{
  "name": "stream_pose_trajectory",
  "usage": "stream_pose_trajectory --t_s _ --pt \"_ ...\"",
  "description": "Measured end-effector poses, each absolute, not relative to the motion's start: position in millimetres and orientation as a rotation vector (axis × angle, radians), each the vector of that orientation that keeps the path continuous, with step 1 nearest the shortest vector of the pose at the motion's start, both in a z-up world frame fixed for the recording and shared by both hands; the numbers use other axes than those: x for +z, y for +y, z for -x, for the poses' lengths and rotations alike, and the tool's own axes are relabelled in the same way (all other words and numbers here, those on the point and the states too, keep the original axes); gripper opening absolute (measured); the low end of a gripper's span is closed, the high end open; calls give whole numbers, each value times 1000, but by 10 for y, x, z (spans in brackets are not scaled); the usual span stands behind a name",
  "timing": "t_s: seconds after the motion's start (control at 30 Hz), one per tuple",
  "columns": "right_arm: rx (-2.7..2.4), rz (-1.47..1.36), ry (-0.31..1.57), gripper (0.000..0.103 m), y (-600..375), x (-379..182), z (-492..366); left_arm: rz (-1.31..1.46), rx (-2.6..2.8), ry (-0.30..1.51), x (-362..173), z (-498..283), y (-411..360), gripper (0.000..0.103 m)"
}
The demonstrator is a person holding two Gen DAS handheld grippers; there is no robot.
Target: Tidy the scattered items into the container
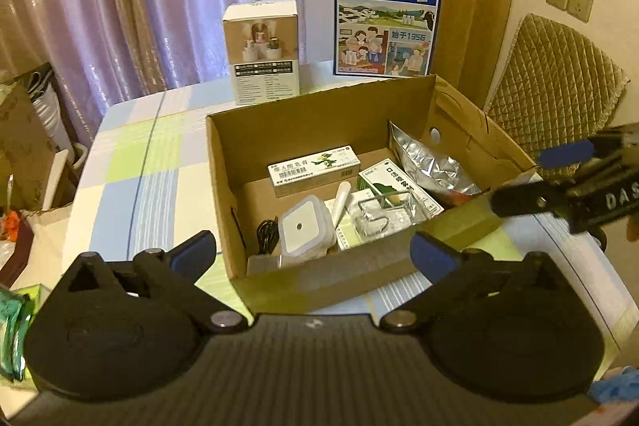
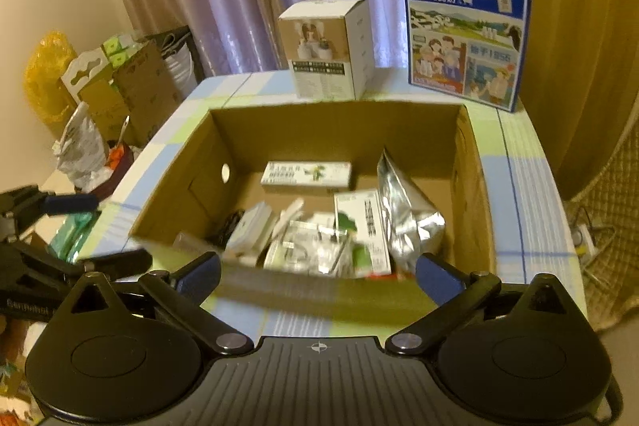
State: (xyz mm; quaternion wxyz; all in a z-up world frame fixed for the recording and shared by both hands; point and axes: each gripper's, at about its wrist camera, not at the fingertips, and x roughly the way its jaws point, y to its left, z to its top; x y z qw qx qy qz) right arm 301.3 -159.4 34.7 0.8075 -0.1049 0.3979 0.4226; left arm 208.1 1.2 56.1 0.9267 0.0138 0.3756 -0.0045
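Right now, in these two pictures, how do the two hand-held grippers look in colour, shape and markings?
Both are black plastic. The left gripper and right gripper each have two angular linkage arms on silver pivot bolts, round disc housings, a ribbed grey base with a small crosshair mark, and blue pads on the fingers. White lettering runs along each body when seen from the side. No cables or sleeves show.

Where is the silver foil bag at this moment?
The silver foil bag lies inside the cardboard box, against its right wall in both views, just right of the green-and-white carton.
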Motion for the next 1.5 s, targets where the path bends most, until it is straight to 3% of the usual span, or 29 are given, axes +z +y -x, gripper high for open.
stream_pose_trajectory --t_s 0.57,1.5 --pt "805 182 807 101 -2282 821 -2237 52 71 717 997 -1218 -300 102" --pt "777 165 752 101 -3047 1088 -1355 94 137 684 1231 -228 -835 102"
